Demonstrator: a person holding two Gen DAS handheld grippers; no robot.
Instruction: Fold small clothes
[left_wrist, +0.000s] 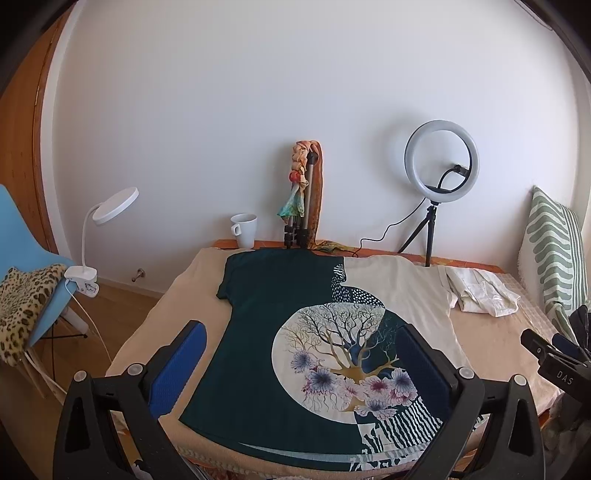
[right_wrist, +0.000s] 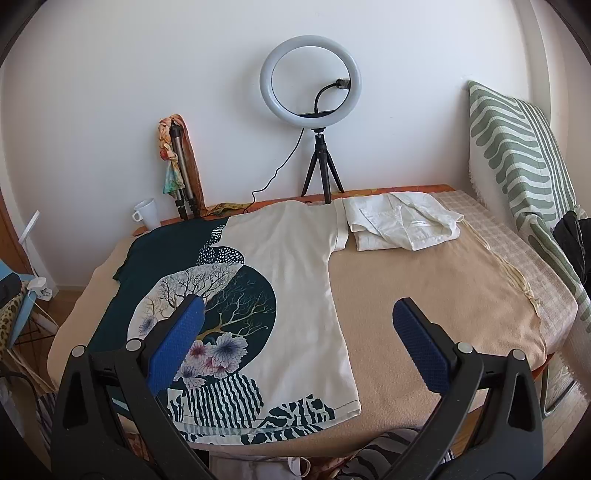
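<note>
The T-shirt's (left_wrist: 295, 325) near hem is cut off behind the tong arms and the frame edge; it lies flat on the beige blanket (right_wrist: 424, 295), below and ahead of the left gripper (left_wrist: 299, 354) and right gripper (right_wrist: 295, 332), both spread wide, pinching nothing

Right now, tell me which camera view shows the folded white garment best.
The right wrist view: the folded white garment lies whole near the frame's centre, beside the printed T-shirt's cream sleeve. The left wrist view shows it smaller, toward the right edge.
</note>
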